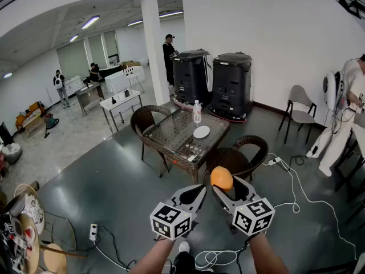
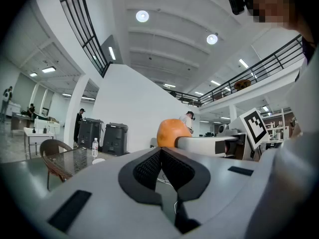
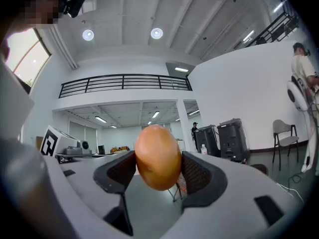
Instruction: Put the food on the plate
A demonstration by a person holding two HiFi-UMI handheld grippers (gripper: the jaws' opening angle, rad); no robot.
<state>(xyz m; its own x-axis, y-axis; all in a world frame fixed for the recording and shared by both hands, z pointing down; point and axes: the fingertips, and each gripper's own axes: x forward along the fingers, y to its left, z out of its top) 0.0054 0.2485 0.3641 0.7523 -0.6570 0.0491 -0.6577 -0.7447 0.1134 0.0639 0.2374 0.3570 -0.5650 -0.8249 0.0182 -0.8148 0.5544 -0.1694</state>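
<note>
Fingers (image 3: 195, 174) of your right gripper (image 1: 227, 188) pinch the orange food (image 3: 158, 157), held level for carrying; your left gripper (image 2: 160, 158) is clenched empty. The plate (image 1: 201, 132) sits well apart on the glass table (image 1: 171, 135); fruit, probably.

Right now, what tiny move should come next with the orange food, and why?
Probably carry the right gripper forward toward the glass table: its jaws clamp the orange food, but the white plate sits on that table, well ahead.
</note>
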